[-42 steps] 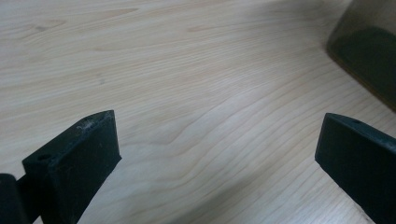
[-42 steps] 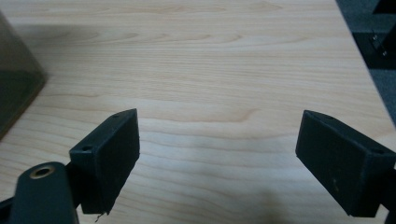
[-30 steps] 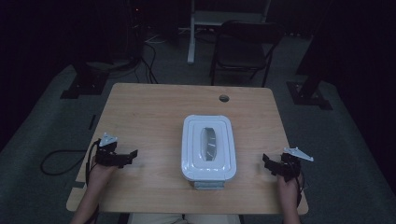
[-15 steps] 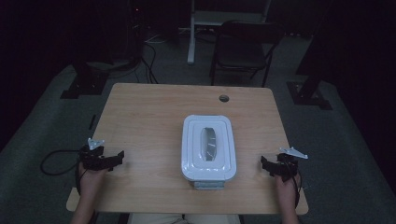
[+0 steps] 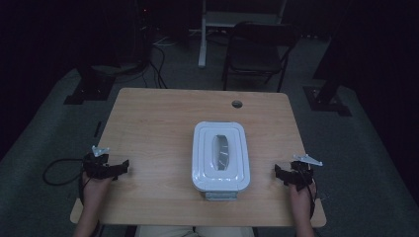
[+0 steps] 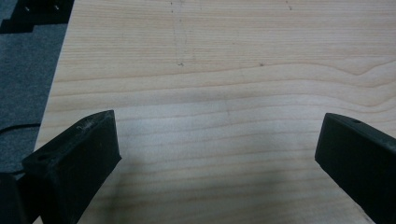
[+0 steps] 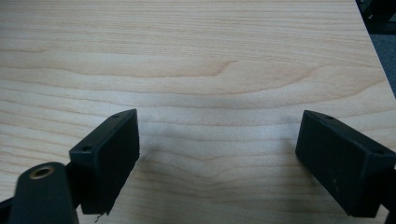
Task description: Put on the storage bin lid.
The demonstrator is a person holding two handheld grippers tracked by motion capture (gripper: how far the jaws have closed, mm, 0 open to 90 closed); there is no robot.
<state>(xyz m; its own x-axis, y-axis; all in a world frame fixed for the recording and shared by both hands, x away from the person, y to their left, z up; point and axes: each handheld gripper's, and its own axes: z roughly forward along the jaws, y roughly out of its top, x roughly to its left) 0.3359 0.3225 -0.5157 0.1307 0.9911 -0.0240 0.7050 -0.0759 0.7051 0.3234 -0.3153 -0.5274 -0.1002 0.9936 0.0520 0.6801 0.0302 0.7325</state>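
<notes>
Wooden table bears a white lidded box with a clear window.

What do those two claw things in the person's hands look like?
Both are black. The left gripper and right gripper each have two chunky, blocky black jaws with small screw holes. Each carries a grey three-cornered plate on top, and a dark cable trails from the left one. No sleeves show on the forearms.

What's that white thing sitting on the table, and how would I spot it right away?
Start at the light wooden table in the dark room. Near the middle of its front half, between the person's two hand-held tools, lies a white rectangular box with rounded corners. Its raised lid has an oval see-through window, and it is the table's sole white item; otherwise there's just a small round hole near the far edge.
</notes>
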